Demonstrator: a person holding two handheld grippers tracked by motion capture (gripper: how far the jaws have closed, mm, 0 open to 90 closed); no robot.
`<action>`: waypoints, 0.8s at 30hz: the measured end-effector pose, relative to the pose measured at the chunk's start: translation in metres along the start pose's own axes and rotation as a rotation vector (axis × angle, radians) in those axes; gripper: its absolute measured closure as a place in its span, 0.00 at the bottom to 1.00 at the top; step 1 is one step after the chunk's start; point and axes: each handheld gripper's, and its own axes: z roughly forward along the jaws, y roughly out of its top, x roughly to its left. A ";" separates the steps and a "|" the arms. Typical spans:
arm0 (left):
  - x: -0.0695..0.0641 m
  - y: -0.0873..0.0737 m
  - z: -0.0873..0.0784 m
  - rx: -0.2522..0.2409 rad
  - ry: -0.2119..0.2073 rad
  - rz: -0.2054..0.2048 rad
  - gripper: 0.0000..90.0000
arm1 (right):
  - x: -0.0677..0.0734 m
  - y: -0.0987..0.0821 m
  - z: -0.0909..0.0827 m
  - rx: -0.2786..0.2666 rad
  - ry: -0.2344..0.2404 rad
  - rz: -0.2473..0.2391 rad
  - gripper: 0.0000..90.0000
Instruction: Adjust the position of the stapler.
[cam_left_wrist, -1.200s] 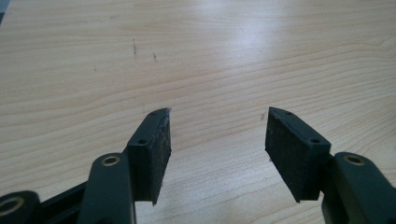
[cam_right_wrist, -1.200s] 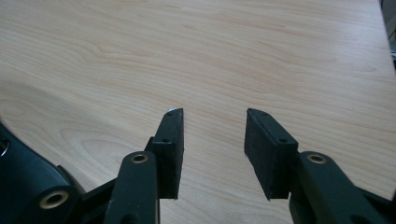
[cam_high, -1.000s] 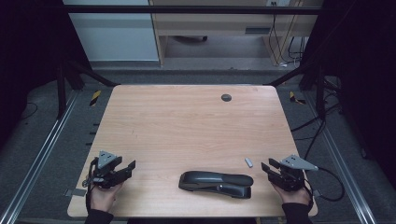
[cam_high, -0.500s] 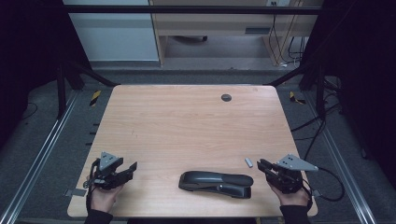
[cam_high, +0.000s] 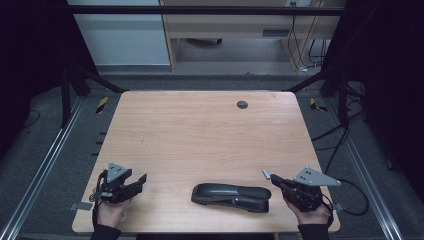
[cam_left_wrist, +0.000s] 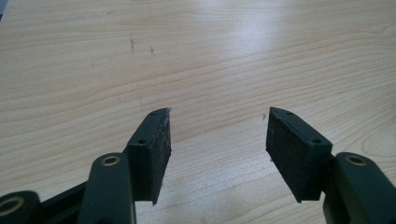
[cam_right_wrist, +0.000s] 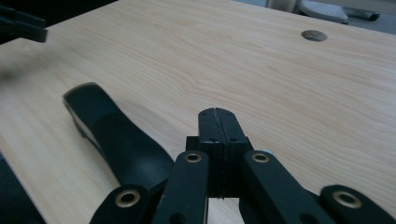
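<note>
With fingers pressed together, right gripper (cam_high: 276, 179) nears 1 stapler (cam_high: 231, 196).

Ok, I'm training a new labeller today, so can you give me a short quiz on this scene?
1. True or false: the left tongs are shut on the black stapler.
2. Where does the stapler lie? A: on the table, near its front edge. B: at the far edge. C: on the floor.
3. What is set into the table top near its far edge?

Key: 1 false, the jaws stand open with only bare wood between them. 2 A. 3 a small dark round plug.
</note>
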 end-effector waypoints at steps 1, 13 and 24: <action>0.000 0.000 0.000 0.001 0.001 0.001 0.44 | 0.002 0.001 0.000 0.002 0.007 0.005 1.00; -0.001 0.000 0.000 -0.001 0.007 0.005 0.44 | 0.024 0.005 0.003 0.002 0.097 -0.023 1.00; -0.001 0.000 -0.001 -0.007 0.011 -0.001 0.44 | 0.036 0.000 0.008 0.025 0.160 -0.038 1.00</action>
